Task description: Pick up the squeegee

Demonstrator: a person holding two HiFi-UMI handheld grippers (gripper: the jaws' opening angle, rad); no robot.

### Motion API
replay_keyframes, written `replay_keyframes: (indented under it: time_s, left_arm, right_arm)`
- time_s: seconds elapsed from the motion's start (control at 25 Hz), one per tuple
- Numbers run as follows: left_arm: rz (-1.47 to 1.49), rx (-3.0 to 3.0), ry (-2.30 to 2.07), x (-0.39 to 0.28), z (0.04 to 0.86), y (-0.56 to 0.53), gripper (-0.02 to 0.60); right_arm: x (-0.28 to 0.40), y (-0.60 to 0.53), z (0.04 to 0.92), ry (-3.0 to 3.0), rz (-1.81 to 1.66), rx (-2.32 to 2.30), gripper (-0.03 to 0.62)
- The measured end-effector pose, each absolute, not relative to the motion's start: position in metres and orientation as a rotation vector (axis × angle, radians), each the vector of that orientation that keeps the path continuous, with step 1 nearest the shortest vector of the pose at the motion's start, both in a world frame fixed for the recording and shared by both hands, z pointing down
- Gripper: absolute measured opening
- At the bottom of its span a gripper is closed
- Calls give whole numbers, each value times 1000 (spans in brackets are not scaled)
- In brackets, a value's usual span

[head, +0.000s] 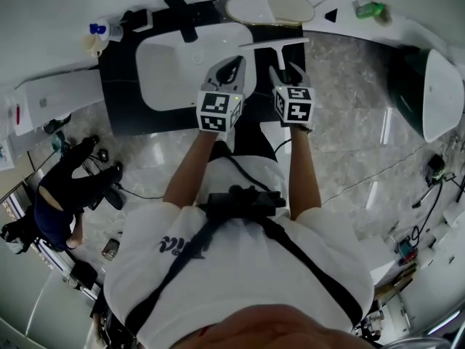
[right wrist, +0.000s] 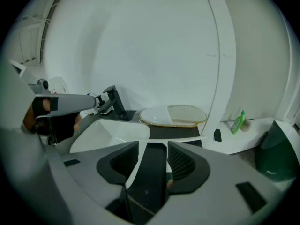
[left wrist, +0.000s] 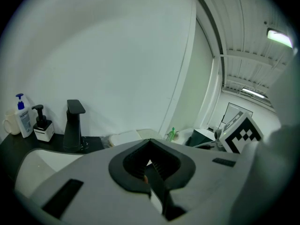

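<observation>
The squeegee (head: 275, 44) lies on the black counter to the right of the basin, its white blade crosswise at the far end and its dark handle running back toward me. My right gripper (head: 287, 71) hangs over that handle, jaws apart on either side of it. In the right gripper view the blade (right wrist: 183, 139) crosses just ahead of the right gripper (right wrist: 152, 150), whose pads do not visibly press on anything. My left gripper (head: 231, 70) hovers over the basin's right rim, shut and empty; its own view shows the left gripper (left wrist: 149, 165) with jaws together.
A white basin (head: 171, 67) sits in the black counter with a black tap (head: 182, 13) behind it. Soap bottles (head: 98, 31) stand at the far left, an oval dish (head: 269, 9) at the back, a green bottle (head: 370, 9) on the right ledge. A dark bin (head: 429, 93) stands right.
</observation>
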State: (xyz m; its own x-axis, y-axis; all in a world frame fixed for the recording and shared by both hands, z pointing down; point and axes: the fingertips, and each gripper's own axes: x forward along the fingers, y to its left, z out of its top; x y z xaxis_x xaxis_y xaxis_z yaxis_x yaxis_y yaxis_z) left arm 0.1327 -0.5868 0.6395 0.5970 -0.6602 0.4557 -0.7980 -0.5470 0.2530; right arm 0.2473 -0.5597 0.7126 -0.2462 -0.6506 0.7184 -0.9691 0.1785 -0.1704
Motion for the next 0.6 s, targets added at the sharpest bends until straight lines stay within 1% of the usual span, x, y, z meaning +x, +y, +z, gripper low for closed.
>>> replay_keyframes:
  time_s: [0.12,0.24,0.6]
  left_arm:
    - [451,2350,-1179,132,657,-597,11]
    - [470,2312,-1188,130,672,-604,11]
    - [516,2267,-1181,131,699,-613,11]
  right_arm:
    - [252,-570,739,-1930,888,1477,201]
    - [258,-580,762,-1892,913,1450,219]
    - [278,-595,815,-1732,1004,1463,218]
